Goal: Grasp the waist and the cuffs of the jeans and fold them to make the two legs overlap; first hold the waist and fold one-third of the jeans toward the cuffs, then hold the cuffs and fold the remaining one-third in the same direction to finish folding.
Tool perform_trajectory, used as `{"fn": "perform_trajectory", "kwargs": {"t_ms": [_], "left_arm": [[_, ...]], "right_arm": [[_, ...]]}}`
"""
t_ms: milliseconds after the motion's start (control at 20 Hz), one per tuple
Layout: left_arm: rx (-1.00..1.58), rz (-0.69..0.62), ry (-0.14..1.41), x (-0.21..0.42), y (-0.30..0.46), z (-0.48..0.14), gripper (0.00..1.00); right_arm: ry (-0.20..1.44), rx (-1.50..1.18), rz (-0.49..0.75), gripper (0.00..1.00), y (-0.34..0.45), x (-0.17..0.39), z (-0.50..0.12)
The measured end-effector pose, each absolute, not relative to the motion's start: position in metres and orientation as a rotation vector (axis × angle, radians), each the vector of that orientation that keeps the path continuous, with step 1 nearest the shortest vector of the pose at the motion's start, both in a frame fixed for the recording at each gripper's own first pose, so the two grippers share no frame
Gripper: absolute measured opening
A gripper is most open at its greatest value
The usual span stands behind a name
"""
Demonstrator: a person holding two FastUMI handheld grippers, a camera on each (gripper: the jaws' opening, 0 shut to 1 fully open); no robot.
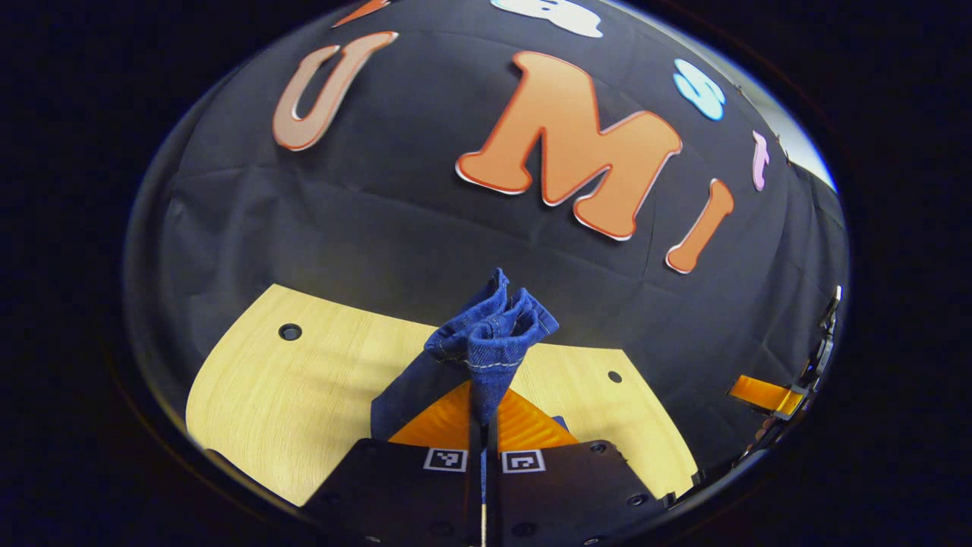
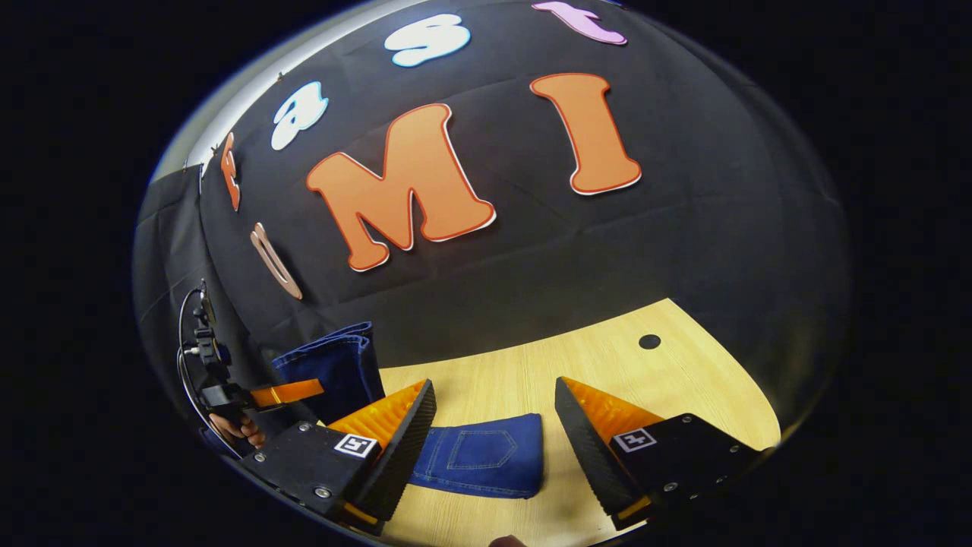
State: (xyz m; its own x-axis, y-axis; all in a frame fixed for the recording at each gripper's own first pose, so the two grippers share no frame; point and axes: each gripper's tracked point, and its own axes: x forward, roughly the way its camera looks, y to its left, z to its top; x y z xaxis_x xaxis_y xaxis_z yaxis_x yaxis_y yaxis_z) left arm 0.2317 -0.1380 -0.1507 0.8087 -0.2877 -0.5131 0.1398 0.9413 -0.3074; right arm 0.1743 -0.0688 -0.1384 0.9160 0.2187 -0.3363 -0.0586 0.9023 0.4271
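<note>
The jeans are dark blue denim. In the left gripper view my left gripper (image 1: 484, 395) is shut on the bunched cuffs (image 1: 490, 327), which stick up above the fingertips while the leg cloth hangs down to the wooden table (image 1: 304, 387). In the right gripper view my right gripper (image 2: 493, 425) stands open just above the table, its fingers either side of the folded waist part (image 2: 486, 456) with a back pocket facing up. At the left of that view the left gripper (image 2: 285, 393) holds the lifted cuff end (image 2: 334, 368), with a hand below it.
The light wooden table (image 2: 645, 380) has round holes (image 1: 289, 331) (image 2: 649, 341) near its far edge and ends at the black cloth wall. A small stand with cables (image 2: 201, 342) is at the far left of the right gripper view.
</note>
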Motion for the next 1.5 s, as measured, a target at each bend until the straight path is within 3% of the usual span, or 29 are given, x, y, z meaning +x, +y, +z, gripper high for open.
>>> {"fn": "perform_trajectory", "kwargs": {"t_ms": [250, 600, 700, 750, 900, 950, 1000, 1100, 1150, 1200, 1500], "left_arm": [[-0.172, -0.255, 0.645, 0.241, -0.192, -0.169, 0.02], [-0.009, -0.374, 0.818, 0.208, -0.278, -0.227, 0.02], [0.017, -0.435, 0.860, 0.188, -0.305, -0.240, 0.14], [0.018, -0.464, 0.859, 0.184, -0.316, -0.241, 0.26], [0.035, -0.548, 0.837, 0.168, -0.340, -0.227, 0.40], [0.040, -0.557, 0.822, 0.166, -0.341, -0.223, 0.55], [0.041, -0.551, 0.804, 0.168, -0.340, -0.218, 0.58], [0.031, -0.522, 0.769, 0.172, -0.331, -0.207, 0.76], [0.025, -0.505, 0.748, 0.173, -0.323, -0.199, 0.80], [0.018, -0.481, 0.716, 0.176, -0.315, -0.190, 0.92], [-0.052, -0.332, 0.493, 0.185, -0.246, -0.115, 0.96]], "right_arm": [[0.393, 0.455, 0.137, 0.97, -0.088, 0.175, -0.147], [0.414, 0.497, 0.119, 0.97, -0.117, 0.178, -0.166], [0.423, 0.505, 0.120, 0.98, -0.123, 0.179, -0.173], [0.429, 0.507, 0.117, 0.97, -0.125, 0.179, -0.176], [0.430, 0.509, 0.127, 0.97, -0.129, 0.182, -0.179], [0.431, 0.509, 0.128, 0.97, -0.129, 0.181, -0.180], [0.429, 0.511, 0.130, 0.97, -0.129, 0.183, -0.180], [0.420, 0.505, 0.128, 0.97, -0.128, 0.184, -0.177], [0.397, 0.489, 0.121, 0.97, -0.128, 0.185, -0.173], [0.367, 0.450, 0.097, 0.97, -0.132, 0.188, -0.169], [0.232, 0.259, 0.110, 0.97, -0.102, 0.189, -0.130]]}}
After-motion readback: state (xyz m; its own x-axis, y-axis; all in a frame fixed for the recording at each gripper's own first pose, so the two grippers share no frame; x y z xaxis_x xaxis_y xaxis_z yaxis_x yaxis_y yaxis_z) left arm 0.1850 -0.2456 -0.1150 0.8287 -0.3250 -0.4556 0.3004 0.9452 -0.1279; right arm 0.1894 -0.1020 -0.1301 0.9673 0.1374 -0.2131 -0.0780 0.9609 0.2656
